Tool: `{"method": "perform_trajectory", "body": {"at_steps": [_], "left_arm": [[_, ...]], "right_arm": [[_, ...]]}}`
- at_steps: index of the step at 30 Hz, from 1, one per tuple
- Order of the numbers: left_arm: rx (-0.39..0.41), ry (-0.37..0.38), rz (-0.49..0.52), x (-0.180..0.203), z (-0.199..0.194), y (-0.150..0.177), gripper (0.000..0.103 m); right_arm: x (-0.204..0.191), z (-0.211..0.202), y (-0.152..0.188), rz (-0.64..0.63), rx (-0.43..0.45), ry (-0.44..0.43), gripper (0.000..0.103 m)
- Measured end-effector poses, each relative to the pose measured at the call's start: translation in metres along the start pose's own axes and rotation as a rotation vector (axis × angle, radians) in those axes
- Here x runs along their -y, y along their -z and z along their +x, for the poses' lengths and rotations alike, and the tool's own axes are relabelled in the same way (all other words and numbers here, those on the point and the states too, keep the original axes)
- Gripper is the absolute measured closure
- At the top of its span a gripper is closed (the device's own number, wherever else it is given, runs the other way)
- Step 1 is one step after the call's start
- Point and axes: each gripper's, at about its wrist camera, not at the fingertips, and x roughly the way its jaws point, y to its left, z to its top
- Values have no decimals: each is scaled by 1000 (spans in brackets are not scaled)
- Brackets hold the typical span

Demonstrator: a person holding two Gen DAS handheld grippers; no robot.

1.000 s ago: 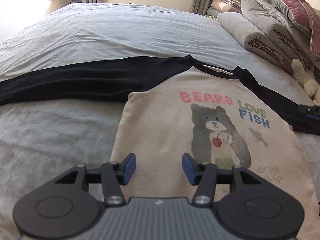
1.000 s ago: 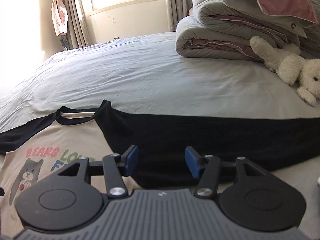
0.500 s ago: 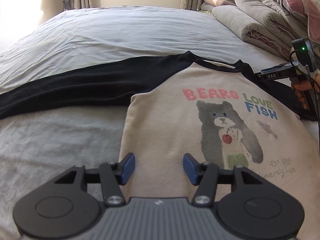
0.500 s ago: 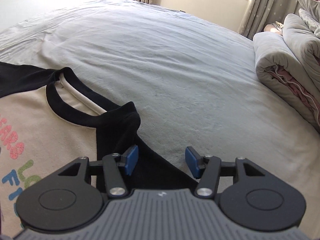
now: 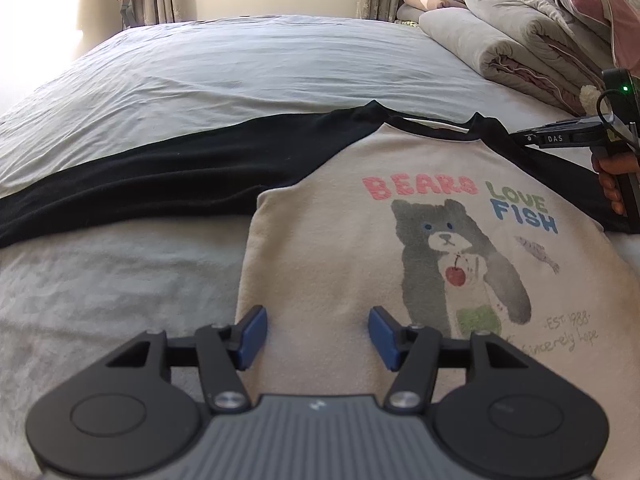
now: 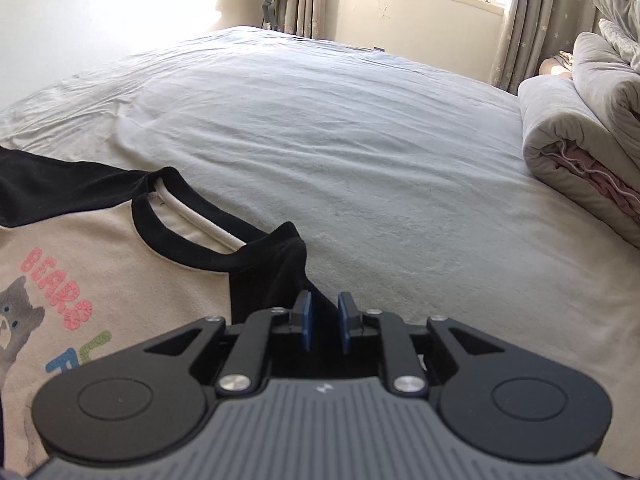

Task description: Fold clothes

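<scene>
While the shirt (image 5: 352,264) lies spread face-up on the bed (image 5: 224,72), print showing, the left gripper (image 5: 316,334) hovers low over the cream body near its left side edge, blue pads wide apart and gripping nothing. Look at that print: a grey bear holding a red apple, "BEARS LOVE FISH" lettered above it. One long black sleeve (image 5: 152,184) runs straight out to the left across the grey sheet, flat and fully extended. Over on the far side, the right gripper (image 6: 324,326) is down at the other shoulder, just past the black collar (image 6: 188,244), and its blue fingers (image 6: 306,326) stand nearly together with only a narrow slot between them. Black shoulder fabric sits right at those tips, but whether cloth is actually pinched in that slot, I cannot tell from this angle. From the left wrist view the right tool comes in at the frame edge, a hand (image 5: 610,176) wrapped round its handle, a green light glowing on top. Behind it all, folded quilts (image 6: 580,148) are stacked at the right side of the bed, well apart from the shirt, and curtains (image 6: 528,24) hang by a bright window at the back. The collar opening faces the far end of the bed, hem toward the cameras.
</scene>
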Motion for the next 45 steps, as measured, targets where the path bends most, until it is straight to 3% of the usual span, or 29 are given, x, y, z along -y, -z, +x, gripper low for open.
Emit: {"method": "perform_trajectory", "body": {"at_steps": [7,9,15,18,20,22,23,28,31,33,35,36,39,42,45], "left_arm": [[2,-2,9,1,1,0,43],[2,-2,11,1,1,0,43],[4,-6,17,2,2,0,43],[5,-8,20,3,2,1,42],[6,-9,22,3,2,1,42],[7,-11,23,4,2,1,42],[7,-12,24,4,3,1,41],[5,-10,20,3,3,0,41],[5,-11,19,3,2,0,41],[5,-12,19,3,3,0,40],[5,-11,19,3,3,0,40],[4,-10,17,3,3,0,40],[2,-5,12,1,3,-1,40],[-3,-4,5,1,2,-1,39],[-3,-7,5,3,2,-1,38]], "right_arm": [[-1,16,4,-5,-17,-12,79],[3,16,3,13,-24,-27,102],[17,-1,-1,103,68,56,102],[26,-4,3,160,72,62,102],[21,-1,6,130,57,73,102],[23,-6,5,166,84,58,98],[24,-8,4,184,98,51,90],[28,-18,0,270,162,12,89],[19,-3,4,230,54,-6,89],[12,14,9,194,-20,20,103],[12,14,8,234,14,44,103],[14,7,5,260,47,61,98],[21,-22,1,312,149,34,94],[26,-30,6,294,96,26,94],[21,-11,24,250,0,15,97]]}}
